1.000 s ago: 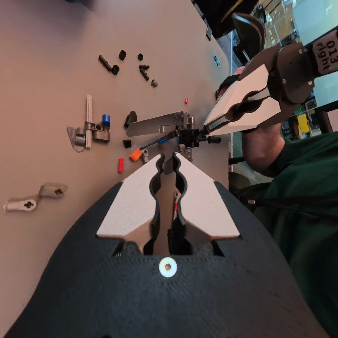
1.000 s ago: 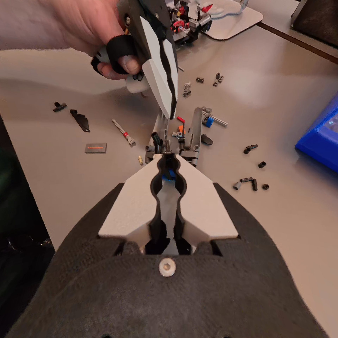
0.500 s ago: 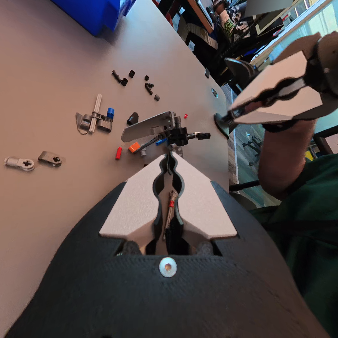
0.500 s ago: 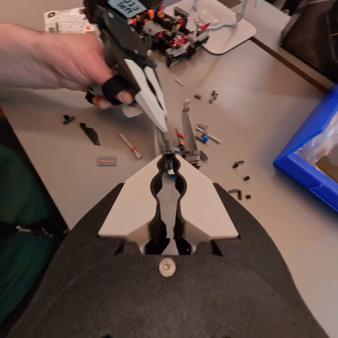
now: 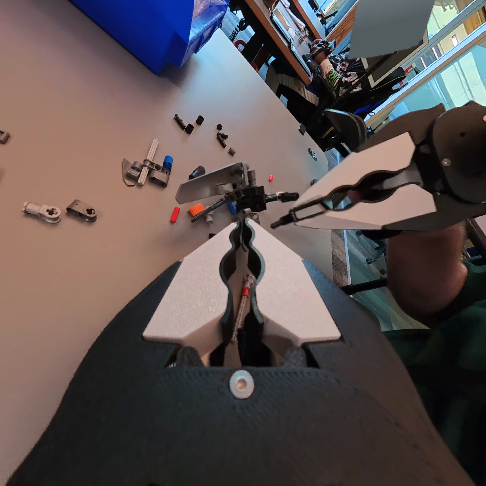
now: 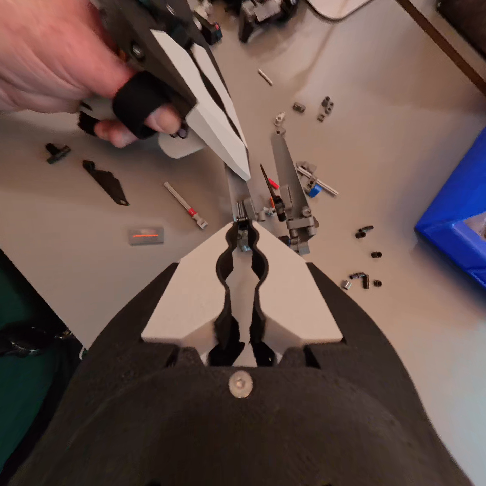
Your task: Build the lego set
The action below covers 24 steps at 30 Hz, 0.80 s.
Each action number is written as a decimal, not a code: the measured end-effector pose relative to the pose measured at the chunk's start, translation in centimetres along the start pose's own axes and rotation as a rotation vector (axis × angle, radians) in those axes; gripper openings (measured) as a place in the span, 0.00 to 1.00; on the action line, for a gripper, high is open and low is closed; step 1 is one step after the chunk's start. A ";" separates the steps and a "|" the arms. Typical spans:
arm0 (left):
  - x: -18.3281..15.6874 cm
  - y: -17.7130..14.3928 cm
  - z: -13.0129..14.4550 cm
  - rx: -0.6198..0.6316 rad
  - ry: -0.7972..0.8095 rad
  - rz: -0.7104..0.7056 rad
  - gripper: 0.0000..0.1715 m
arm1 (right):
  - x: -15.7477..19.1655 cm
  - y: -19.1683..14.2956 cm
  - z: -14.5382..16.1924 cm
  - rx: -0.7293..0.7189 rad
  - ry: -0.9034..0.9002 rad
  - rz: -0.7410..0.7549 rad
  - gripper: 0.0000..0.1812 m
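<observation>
The lego assembly [image 5: 247,197] has grey wing panels, a black core and a thin black rod; in the right wrist view [image 6: 288,168] its two panels point away. My left gripper [image 5: 243,224] is shut on its near edge and seems to hold it just above the table; it also shows in the right wrist view [image 6: 246,175], held by a hand. My right gripper [image 6: 242,223] is shut on a small black pin [image 6: 242,218]. In the left wrist view the right gripper [image 5: 292,218] holds the pin [image 5: 279,223] just right of the assembly, below its black axle end.
A blue bin [image 5: 147,34] stands at the far side, also in the right wrist view [image 6: 457,205]. Loose parts lie around: black pins [image 6: 364,231], a grey axle with a red band [image 6: 185,205], a grey tile [image 6: 146,234], a black panel [image 6: 105,181]. The table edge [image 5: 330,236] is close. Both grippers' tips are roughly 11 centimetres from the grey tile [image 6: 146,234].
My right gripper came off the assembly's axle end, swung up and away, then came back low beside it. My left gripper closed on the assembly and drew back from the table.
</observation>
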State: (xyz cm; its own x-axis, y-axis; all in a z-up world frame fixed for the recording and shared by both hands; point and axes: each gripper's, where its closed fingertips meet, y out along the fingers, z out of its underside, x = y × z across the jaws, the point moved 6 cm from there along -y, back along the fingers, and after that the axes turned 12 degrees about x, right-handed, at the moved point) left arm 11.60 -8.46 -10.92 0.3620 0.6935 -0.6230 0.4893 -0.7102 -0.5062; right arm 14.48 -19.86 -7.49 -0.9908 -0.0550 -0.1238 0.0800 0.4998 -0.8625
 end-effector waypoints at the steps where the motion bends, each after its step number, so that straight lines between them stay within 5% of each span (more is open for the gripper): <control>1: 0.0 0.0 0.1 -0.004 0.001 0.002 0.00 | -0.1 0.2 0.0 -0.003 0.010 -0.002 0.03; 7: 0.3 -0.4 0.5 -0.020 -0.015 -0.001 0.01 | -0.3 -0.1 0.0 -0.037 0.062 -0.051 0.03; 11: 0.9 -1.0 1.0 -0.024 -0.030 -0.022 0.12 | -0.4 -0.5 -0.3 -0.081 0.110 -0.089 0.03; 18: -0.6 -4.0 0.6 -0.087 0.172 -0.164 0.20 | -0.7 -1.7 -1.1 -0.306 0.297 -0.305 0.03; 24: -4.5 -4.6 0.1 -0.183 0.221 0.137 0.14 | 0.4 -1.9 -1.4 -0.432 0.330 -0.463 0.03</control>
State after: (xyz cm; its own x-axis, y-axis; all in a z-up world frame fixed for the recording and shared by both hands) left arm 7.68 -8.37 -5.83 0.5885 0.6166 -0.5230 0.5511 -0.7792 -0.2985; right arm 13.78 -19.57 -5.22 -0.8995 -0.1138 0.4219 -0.3394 0.7900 -0.5107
